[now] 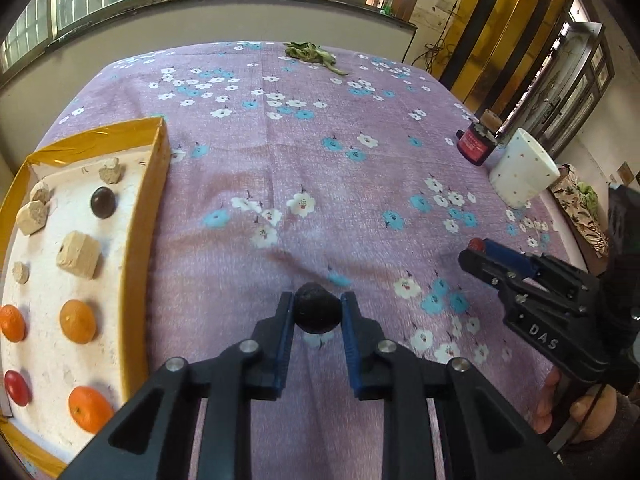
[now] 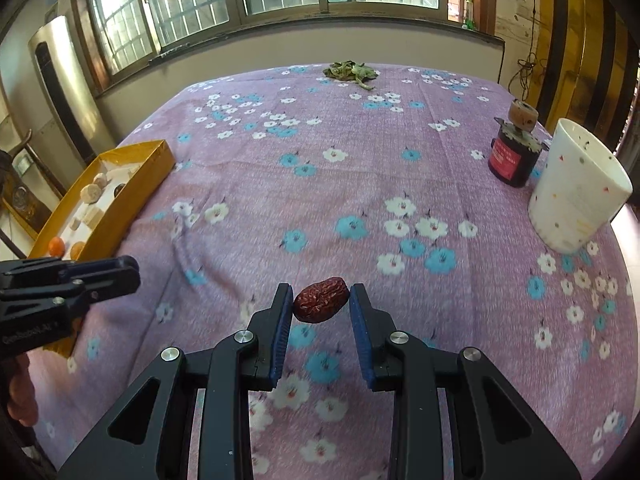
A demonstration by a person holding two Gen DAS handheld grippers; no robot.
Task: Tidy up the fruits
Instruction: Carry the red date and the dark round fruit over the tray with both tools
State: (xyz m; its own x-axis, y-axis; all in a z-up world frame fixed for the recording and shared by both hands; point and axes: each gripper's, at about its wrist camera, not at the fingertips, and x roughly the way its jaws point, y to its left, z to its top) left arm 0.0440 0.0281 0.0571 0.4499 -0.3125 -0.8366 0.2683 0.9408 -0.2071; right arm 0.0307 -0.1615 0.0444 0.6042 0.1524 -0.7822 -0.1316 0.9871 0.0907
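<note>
Red date [image 2: 320, 299] between right tool [image 2: 320, 312] pads

- I see a round, dark, rough-skinned fruit [image 1: 318, 312] pinched between my left tongs [image 1: 317, 312], both pads touching it.
- A wrinkled red date [image 2: 320, 299] lies tilted between my right tongs [image 2: 320, 305]; its left end meets one pad, with a gap at the other.
- The yellow-walled tray [image 1: 158, 184] at my left holds three oranges [image 1: 78, 321], one red fruit [image 1: 17, 387] and one dark round fruit [image 1: 103, 201] on white lining.
</note>
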